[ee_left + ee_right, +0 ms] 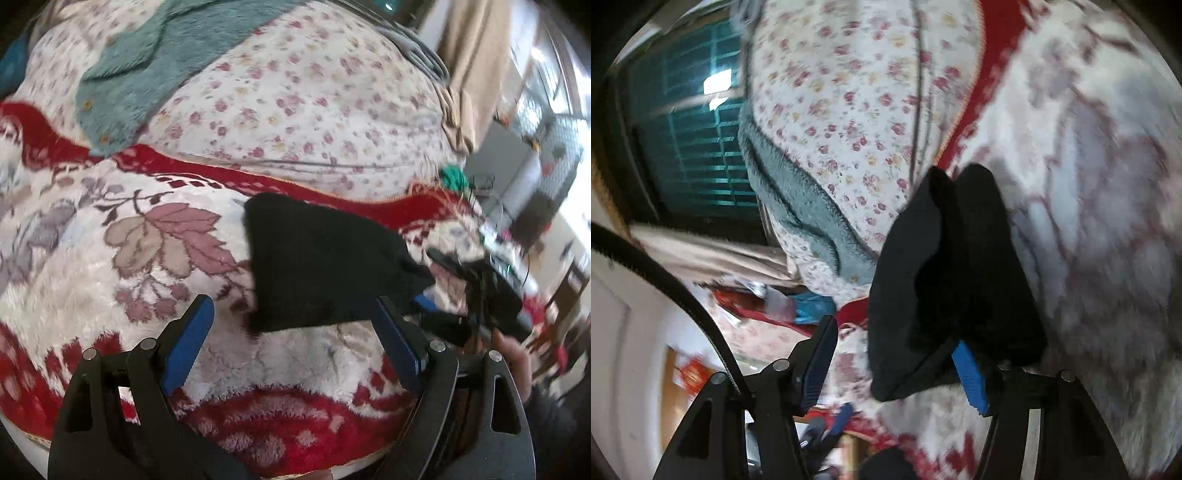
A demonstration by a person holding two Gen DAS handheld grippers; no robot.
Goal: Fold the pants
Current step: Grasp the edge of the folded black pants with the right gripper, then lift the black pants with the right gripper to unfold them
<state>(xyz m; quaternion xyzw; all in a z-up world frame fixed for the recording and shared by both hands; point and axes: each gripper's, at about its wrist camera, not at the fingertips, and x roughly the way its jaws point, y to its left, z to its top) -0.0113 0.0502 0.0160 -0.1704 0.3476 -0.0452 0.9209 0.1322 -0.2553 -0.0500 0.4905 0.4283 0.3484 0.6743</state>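
The black pants lie folded into a small, roughly triangular bundle on the fluffy red-and-white floral blanket. My left gripper is open just in front of the bundle, its near edge between the blue pads, nothing held. In the right wrist view the pants bulge between the fingers. My right gripper is open, its right blue pad against the bundle's edge. The right gripper also shows in the left wrist view at the bundle's right side.
A small-flowered white quilt and a teal fleece lie beyond the blanket. A beige curtain and cluttered room furniture are to the right. A window with a grille is at left in the right wrist view.
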